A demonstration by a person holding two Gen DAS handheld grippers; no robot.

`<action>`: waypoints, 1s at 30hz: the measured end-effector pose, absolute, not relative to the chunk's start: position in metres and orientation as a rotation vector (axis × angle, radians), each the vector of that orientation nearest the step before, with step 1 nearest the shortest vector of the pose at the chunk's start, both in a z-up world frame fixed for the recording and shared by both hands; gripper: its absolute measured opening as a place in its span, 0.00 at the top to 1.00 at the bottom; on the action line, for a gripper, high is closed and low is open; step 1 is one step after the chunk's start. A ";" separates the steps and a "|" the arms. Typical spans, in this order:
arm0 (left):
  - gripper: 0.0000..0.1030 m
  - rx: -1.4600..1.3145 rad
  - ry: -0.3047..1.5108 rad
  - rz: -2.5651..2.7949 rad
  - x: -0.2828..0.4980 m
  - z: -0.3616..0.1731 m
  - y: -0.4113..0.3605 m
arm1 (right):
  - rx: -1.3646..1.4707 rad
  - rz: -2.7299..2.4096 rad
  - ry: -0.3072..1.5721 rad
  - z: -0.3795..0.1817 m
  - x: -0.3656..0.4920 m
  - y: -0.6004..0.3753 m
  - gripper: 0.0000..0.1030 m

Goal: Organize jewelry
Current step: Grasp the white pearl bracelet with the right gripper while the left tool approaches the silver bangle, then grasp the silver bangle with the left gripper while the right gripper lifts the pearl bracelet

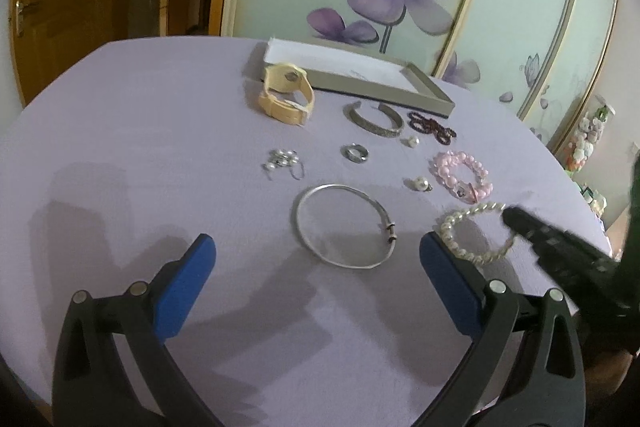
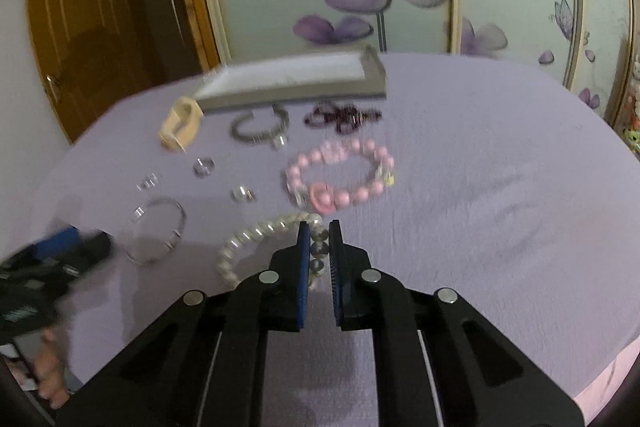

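Note:
Jewelry lies on a lilac tablecloth. A white pearl bracelet [image 1: 468, 231] [image 2: 256, 239] lies at the near right. My right gripper [image 2: 319, 231] has its blue pads closed on the bracelet's right side; it shows as a dark shape in the left wrist view [image 1: 516, 223]. My left gripper [image 1: 318, 255] is open and empty, just in front of a thin silver bangle [image 1: 344, 227] [image 2: 156, 231]. A pink bead bracelet [image 1: 462, 175] [image 2: 340, 179], a silver cuff [image 1: 374, 119], dark red beads [image 1: 432, 125], a ring [image 1: 354, 151], earrings [image 1: 282, 163] and a cream watch [image 1: 284, 95] lie beyond.
A shallow grey tray [image 1: 430, 91] [image 2: 296, 95] with a white lining stands at the back of the table. Sliding doors with purple flowers stand behind it. A wooden door is at the left. The table edge curves off at the right.

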State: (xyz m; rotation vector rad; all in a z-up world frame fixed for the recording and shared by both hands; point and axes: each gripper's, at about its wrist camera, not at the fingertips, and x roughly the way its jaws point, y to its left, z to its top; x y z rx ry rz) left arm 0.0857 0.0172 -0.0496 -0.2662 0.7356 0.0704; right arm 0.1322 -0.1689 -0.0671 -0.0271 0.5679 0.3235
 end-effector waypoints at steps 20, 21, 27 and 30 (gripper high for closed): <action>0.07 -0.113 0.898 0.177 0.139 -0.066 -0.018 | 0.048 0.394 0.501 -0.041 0.135 -0.184 0.91; 0.10 -0.100 0.900 0.184 0.140 -0.066 -0.020 | 0.052 0.397 0.501 -0.041 0.135 -0.184 0.91; 0.31 -0.078 0.886 0.185 0.143 -0.063 -0.026 | 0.067 0.412 0.513 -0.042 0.137 -0.186 0.91; 0.31 -0.077 0.881 0.179 0.142 -0.063 -0.026 | 0.066 0.417 0.508 -0.040 0.137 -0.185 0.91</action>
